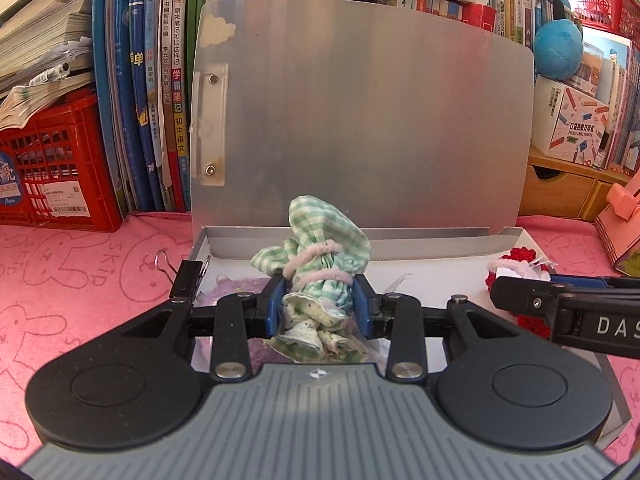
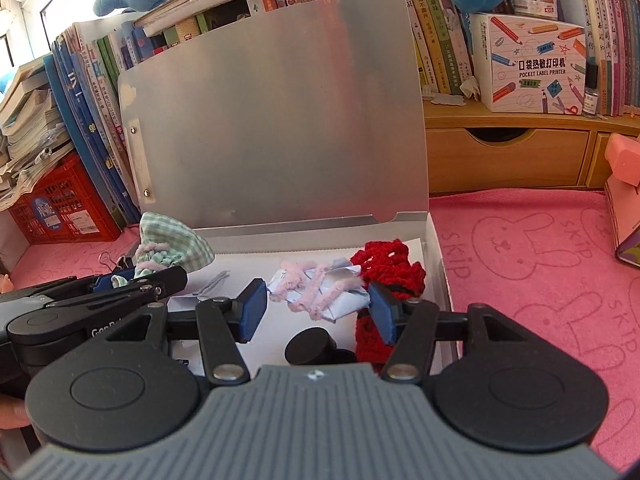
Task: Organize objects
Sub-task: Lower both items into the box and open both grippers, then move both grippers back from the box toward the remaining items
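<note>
My left gripper [image 1: 319, 285] is shut on a green checked cloth bundle [image 1: 320, 240] tied with a pink pipe cleaner. It hangs above the left part of an open silver box [image 1: 440, 236]. My right gripper [image 2: 316, 289] has a folded white paper bundle [image 2: 320, 288] wrapped in pink pipe cleaner between its blue pads [image 2: 254, 312], and both pads touch it. It is over the box's [image 2: 434, 248] right half. A red crochet piece [image 2: 386, 266] lies just behind that bundle. The box's lid [image 2: 280, 120] stands upright at the back.
A black binder clip [image 1: 186, 280] grips the box's left wall, and something purple [image 1: 240, 290] lies inside. A black round object [image 2: 312, 346] sits under the right gripper. Books [image 1: 160, 80], a red crate [image 1: 52, 168] and wooden drawers [image 2: 504, 160] line the back. The pink towel [image 2: 520, 260] covers the table.
</note>
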